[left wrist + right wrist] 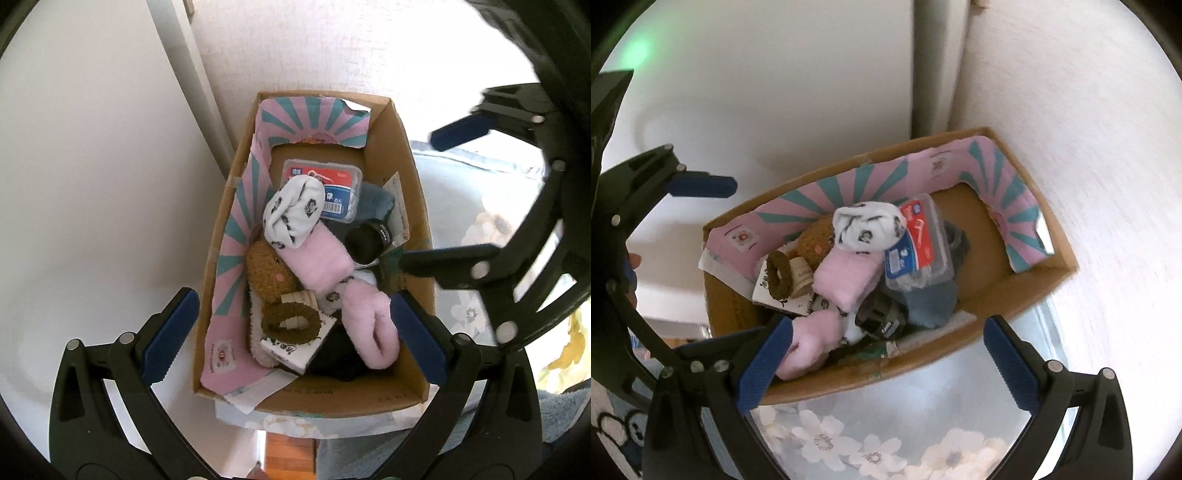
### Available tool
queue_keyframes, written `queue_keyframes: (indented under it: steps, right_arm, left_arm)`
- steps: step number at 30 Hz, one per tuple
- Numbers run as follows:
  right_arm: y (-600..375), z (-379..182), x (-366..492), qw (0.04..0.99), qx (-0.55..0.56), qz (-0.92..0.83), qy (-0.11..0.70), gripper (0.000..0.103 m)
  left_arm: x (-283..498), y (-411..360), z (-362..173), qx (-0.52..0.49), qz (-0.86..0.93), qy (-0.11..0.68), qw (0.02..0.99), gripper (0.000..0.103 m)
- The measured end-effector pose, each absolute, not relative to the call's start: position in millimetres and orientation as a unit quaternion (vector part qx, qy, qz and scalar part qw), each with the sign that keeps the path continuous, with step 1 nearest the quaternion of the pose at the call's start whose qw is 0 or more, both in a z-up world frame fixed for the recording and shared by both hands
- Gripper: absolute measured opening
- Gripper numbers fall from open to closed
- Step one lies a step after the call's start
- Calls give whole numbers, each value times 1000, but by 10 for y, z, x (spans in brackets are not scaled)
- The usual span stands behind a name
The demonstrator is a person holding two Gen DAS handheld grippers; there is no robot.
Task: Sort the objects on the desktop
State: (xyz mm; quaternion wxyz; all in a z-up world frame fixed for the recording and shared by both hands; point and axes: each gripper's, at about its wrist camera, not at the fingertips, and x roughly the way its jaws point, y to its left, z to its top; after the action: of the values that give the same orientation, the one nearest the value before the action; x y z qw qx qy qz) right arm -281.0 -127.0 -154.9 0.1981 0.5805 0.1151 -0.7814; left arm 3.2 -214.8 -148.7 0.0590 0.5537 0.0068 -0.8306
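Note:
A cardboard box (413, 206) with a pink and teal liner holds several objects: a clear floss-pick case (328, 181), a white patterned sock roll (293, 212), pink fluffy socks (317, 260), a brown plush (269, 273), a brown hair tie (290, 319) and a black jar (369, 240). My left gripper (295, 332) is open and empty above the box's near end. My right gripper (886, 365) is open and empty over the box's (1015, 291) near wall; it also shows in the left wrist view (421, 199). The floss case (919, 240) and sock roll (866, 227) show in the right wrist view.
The box stands on a floral cloth (871, 435) against a white wall (92, 184) and a grey vertical post (929, 66). A wooden floor (290, 454) shows below the cloth's edge. A blue fluffy fabric (561, 417) lies at the right.

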Motion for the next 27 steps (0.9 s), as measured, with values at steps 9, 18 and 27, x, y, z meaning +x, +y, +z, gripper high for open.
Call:
queue_keyframes:
  steps: [9,18,27]
  right_arm:
    - [-670,-1122,-2381,-12,572,-819,39,103]
    - [-228,-863,-1738,-172,542,-818,-88,103]
    - [-111,-817,-1191,-252,503,-807,-179,103]
  left_arm:
    - [-8,-1882,-931,499,-861,-45,84,103]
    - [-115,-1480,-712,479,-877,-28,27,103]
    - [-10,-1335,-620,463,-886,-18,15,103]
